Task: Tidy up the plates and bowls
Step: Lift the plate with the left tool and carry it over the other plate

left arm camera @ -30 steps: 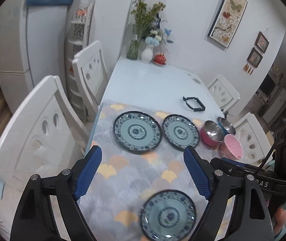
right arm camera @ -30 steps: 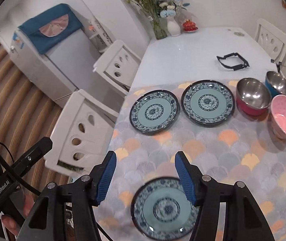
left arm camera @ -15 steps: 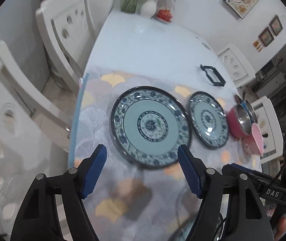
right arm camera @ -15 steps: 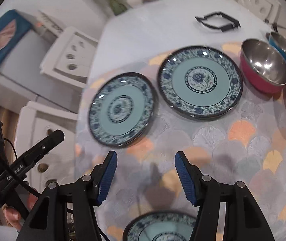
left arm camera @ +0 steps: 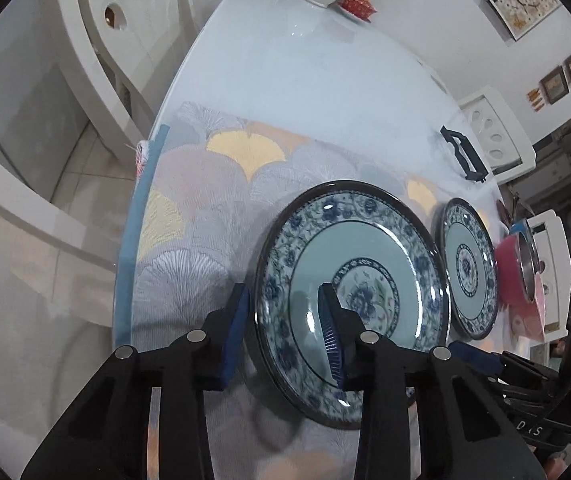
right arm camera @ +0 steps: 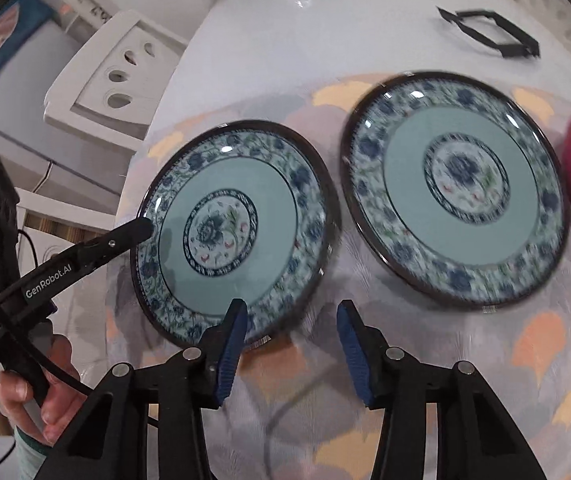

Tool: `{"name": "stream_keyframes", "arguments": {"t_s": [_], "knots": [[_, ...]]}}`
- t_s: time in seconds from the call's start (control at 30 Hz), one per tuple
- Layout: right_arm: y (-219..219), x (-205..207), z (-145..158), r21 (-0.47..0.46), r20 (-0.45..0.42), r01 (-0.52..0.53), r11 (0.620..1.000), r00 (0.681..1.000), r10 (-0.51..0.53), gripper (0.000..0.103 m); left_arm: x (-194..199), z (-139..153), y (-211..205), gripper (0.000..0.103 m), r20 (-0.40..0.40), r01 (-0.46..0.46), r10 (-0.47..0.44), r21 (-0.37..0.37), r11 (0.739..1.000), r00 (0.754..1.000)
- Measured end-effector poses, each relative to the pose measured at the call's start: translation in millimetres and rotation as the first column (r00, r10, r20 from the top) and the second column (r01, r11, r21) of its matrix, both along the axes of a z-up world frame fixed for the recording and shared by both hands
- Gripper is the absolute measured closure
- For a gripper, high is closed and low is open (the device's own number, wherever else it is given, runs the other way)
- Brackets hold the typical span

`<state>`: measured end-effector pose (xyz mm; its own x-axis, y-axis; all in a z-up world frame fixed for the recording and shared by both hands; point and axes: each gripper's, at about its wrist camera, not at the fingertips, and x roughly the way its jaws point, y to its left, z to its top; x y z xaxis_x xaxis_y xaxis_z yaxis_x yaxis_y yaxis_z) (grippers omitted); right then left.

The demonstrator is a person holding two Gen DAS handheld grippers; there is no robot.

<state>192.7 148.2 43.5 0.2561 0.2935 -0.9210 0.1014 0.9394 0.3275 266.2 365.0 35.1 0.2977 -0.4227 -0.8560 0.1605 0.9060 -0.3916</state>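
Note:
Two blue-and-teal patterned plates lie side by side on a fan-patterned mat (left arm camera: 205, 200). My left gripper (left arm camera: 283, 330) straddles the left rim of the left plate (left arm camera: 369, 256). One pad sits just outside the rim, the other on the plate's teal face, and the jaws are closing. In the right wrist view its fingertip (right arm camera: 141, 226) lies over that plate (right arm camera: 277, 184). My right gripper (right arm camera: 291, 334) hovers at the same plate's near edge. Its jaws are closing with only mat and a bit of rim between them. The second plate (right arm camera: 405, 152) lies to the right.
A red steel-lined bowl (left arm camera: 511, 272), a blue bowl (left arm camera: 523, 227) and a pink bowl (left arm camera: 535, 320) crowd the mat's right end. A black frame-like object (right arm camera: 489, 32) lies on the white table (left arm camera: 325, 72). White chairs (left arm camera: 125, 40) stand alongside, vases at the far end.
Both grippers have dropped and moved in on the far plates, which now look much larger. Both pairs of jaws have narrowed, the left around the left plate's rim. The near plate has left view.

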Motion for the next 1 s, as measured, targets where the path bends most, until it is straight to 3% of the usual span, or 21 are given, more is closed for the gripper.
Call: {"name": "stream_keyframes", "arguments": {"t_s": [0.27,0.53,0.73,1.0], "knots": [[0.1,18.3,-17.8,-0.001,-0.007,-0.008,1.000,1.000,0.008,0.073,8.4,-6.0,-9.1,0.072,0.030,0.038,-0.038,0.010,0.999,0.999],[8.9,17.1,-12.3,-0.066,0.045,-0.078,0.995,0.996,0.081,0.073,0.2,1.6,-10.7,0.072,0.073,0.047,-0.051,0.058,0.997,0.996],[13.7,3.3,20.2,-0.110,0.114,-0.138,0.984,0.982,0.150,0.073,-21.0,28.0,-6.2,0.072,0.122,0.036,-0.043,0.063,0.997,0.992],[13.1,-45.5,82.1,-0.103,0.215,-0.164,0.981,0.959,0.182,0.073,-74.6,92.5,8.4,0.072,0.223,0.014,-0.020,0.025,1.000,0.975]]}}
